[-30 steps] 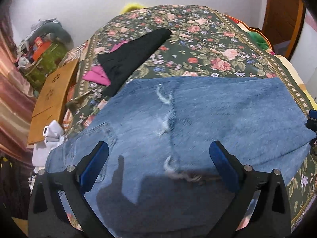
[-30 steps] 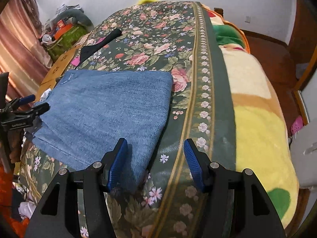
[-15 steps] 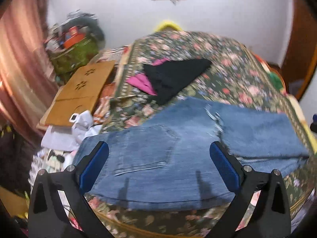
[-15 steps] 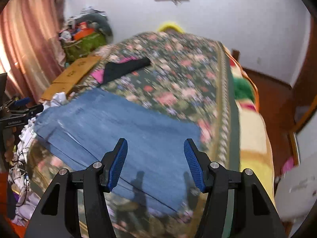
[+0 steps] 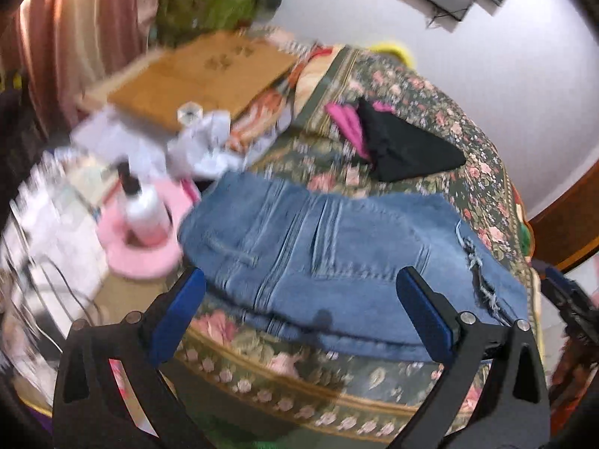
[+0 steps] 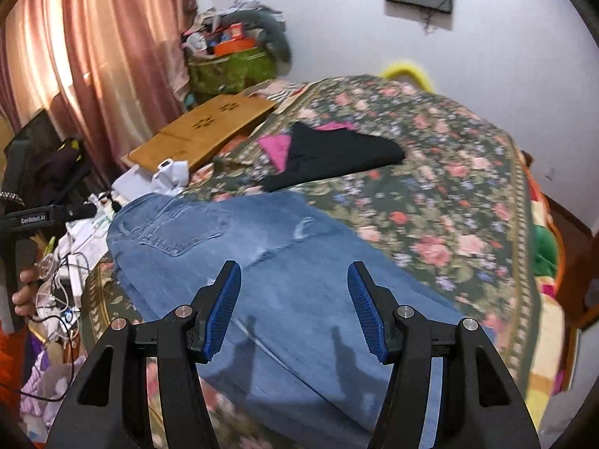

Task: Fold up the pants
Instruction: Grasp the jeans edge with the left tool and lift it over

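Note:
Blue jeans [image 5: 337,258] lie folded on the floral bedspread [image 5: 430,112], waist end toward the left bed edge, with frayed rips near their right part. They also show in the right wrist view [image 6: 284,262], back pocket at the left. My left gripper [image 5: 299,299] is open and empty, above the near bed edge in front of the jeans. My right gripper [image 6: 294,299] is open and empty, held over the jeans' near part. The left gripper's body [image 6: 41,219] shows at the far left of the right wrist view.
Black and pink folded clothes [image 6: 337,153] lie farther back on the bed. A wooden board [image 6: 202,131], white items, cables and a bottle on a pink pad [image 5: 146,224] sit left of the bed. A curtain [image 6: 93,56] hangs at the left wall.
Both grippers have pulled back and swung left, away from the jeans. The left view now looks at the waist end and the clutter beside the bed. Both stay open.

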A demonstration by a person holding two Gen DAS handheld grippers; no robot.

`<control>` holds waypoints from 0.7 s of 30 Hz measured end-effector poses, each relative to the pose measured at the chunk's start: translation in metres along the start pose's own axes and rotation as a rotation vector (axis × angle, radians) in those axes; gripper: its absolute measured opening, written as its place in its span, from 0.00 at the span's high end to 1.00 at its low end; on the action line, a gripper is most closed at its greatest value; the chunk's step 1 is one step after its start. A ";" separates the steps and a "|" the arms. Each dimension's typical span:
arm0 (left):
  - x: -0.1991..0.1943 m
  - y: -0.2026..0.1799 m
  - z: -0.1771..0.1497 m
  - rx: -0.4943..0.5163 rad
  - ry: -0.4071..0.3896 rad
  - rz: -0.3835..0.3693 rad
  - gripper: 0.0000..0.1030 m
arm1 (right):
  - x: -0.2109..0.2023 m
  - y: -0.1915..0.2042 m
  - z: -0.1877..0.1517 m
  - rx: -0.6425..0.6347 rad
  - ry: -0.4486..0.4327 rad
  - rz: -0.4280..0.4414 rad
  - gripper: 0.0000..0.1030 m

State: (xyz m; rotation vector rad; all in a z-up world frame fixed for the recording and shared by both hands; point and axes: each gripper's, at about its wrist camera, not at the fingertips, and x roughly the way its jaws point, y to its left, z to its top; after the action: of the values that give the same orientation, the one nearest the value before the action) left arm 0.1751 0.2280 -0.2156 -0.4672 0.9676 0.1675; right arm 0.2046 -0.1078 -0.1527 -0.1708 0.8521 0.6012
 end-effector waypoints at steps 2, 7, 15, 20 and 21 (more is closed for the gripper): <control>0.012 0.013 -0.008 -0.042 0.057 -0.034 0.00 | 0.012 0.007 -0.002 0.010 0.025 0.022 0.46; 0.038 0.031 -0.024 -0.095 0.163 -0.092 0.00 | 0.041 0.017 -0.012 0.069 0.114 0.099 0.46; 0.070 0.053 -0.036 -0.263 0.262 -0.286 0.00 | 0.052 0.039 -0.026 -0.037 0.162 0.055 0.43; 0.092 0.070 -0.030 -0.373 0.283 -0.417 0.00 | 0.054 0.033 -0.025 -0.006 0.170 0.084 0.43; 0.096 0.074 -0.027 -0.393 0.285 -0.432 0.00 | 0.054 0.033 -0.025 -0.004 0.171 0.087 0.43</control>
State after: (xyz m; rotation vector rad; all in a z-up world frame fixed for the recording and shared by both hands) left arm 0.1833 0.2746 -0.3303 -1.0706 1.0910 -0.1068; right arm 0.1973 -0.0671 -0.2069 -0.1918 1.0272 0.6764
